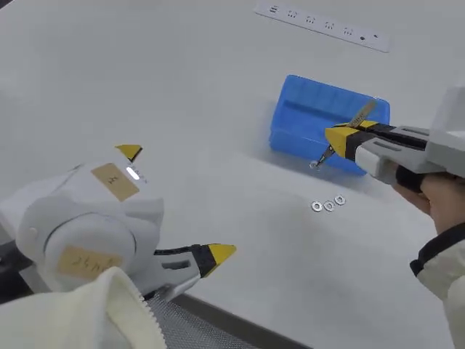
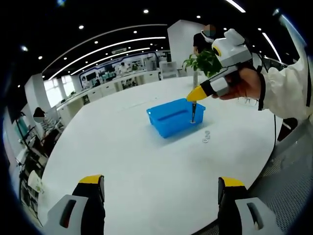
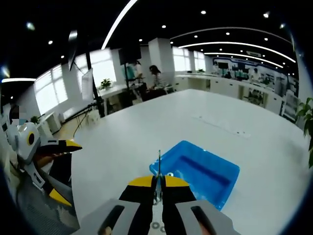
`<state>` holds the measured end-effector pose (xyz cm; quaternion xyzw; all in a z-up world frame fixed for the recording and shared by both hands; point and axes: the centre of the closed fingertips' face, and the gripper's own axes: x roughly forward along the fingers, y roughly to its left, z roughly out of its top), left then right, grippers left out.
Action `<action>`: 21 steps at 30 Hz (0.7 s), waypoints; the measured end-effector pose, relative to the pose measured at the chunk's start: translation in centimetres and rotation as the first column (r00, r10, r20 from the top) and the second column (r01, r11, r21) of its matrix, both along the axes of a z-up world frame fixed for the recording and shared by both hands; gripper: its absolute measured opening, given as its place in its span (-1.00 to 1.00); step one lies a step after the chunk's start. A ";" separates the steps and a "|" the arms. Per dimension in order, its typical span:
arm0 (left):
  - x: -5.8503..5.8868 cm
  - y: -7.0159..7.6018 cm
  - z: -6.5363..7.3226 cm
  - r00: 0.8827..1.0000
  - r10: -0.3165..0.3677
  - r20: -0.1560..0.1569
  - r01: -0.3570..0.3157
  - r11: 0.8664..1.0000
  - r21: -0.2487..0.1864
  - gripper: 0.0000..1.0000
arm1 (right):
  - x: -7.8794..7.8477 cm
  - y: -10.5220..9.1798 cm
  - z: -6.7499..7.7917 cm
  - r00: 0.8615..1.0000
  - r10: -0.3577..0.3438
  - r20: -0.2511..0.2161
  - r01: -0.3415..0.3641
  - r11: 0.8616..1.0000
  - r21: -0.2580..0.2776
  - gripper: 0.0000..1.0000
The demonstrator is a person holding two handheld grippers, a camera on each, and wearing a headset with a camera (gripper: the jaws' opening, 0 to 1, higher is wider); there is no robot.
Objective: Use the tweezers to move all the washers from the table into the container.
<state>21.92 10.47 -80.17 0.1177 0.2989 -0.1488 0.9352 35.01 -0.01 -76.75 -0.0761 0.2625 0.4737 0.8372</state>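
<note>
Near left in the head view: left gripper (image 1: 174,202), jaws spread wide, gripping nothing, yellow tips over the bare white table (image 1: 218,87); rear of the body cut off by the frame edge and partly covered by a cream sleeve (image 1: 102,313). Far, right of centre: power strip (image 1: 323,25), sockets too small to make out. Nearer and right of centre: blue container (image 1: 294,142), rectangular, near right corner hidden behind the right gripper; contents hard to tell. Across its near wall: tweezers (image 1: 324,155), long axis slanting from far right down to near left, tips pointing down at the table just beside the container's near edge; tiny pale speck at the tips, too small to name. In the left gripper view, the tweezers (image 2: 193,111) hanging almost upright, tips down. Near the tips, slightly right: three washers (image 1: 328,205), flat on the table in a short row, close together. Far right: right gripper (image 1: 336,137), jaws clamped tight on the tweezers' upper part, held by a hand (image 1: 443,200) cut off at the frame edge.
</note>
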 end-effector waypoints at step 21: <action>-0.1 -0.2 -0.3 1.000 -0.006 -0.019 0.006 1.000 0.005 0.98 | 4.1 1.9 0.8 0.996 -0.039 0.082 0.037 0.999 0.030 -0.97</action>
